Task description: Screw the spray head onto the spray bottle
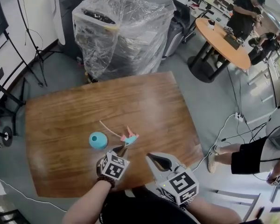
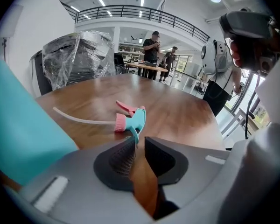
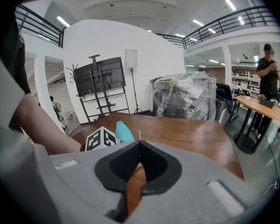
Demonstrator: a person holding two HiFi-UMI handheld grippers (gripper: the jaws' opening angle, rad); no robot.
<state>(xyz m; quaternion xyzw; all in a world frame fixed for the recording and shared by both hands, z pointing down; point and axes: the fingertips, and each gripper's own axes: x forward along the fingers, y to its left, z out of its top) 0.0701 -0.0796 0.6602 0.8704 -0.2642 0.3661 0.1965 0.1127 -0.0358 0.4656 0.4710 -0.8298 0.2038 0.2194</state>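
Small teal-and-pink plastic spray head (image 1: 129,137) is seen lying on its side on the brown wooden table (image 1: 74,111), with its thin pale dip tube (image 1: 109,129) trailing away toward the far left. The small teal plastic spray bottle (image 1: 98,140) stands just beside it on the left, not touching, neck bare as far as can be told. Both are judged light, hollow and rigid. The plastic is smooth, so slip under a pinch is to be expected, and the bottle is likely to tip or spin if torqued unheld. The tube is judged soft and bendy: not to be used as a hold, and to be fed into the neck first. Best hold on the head is judged to be the teal body just above the pink collar, with the collar left free to turn. The bottle is best clamped low round the belly. The left gripper (image 1: 122,149) is pitched steeply down at the table, tips right at the teal rear end of the head. Its jaws are narrowly parted with nothing clamped; contact with the head cannot be resolved. The right gripper (image 1: 150,157) is held just right of it, nearer the table's near edge, tilted down less steeply, jaws fully closed on nothing. The left forearm is seen reaching in from the bottom edge.
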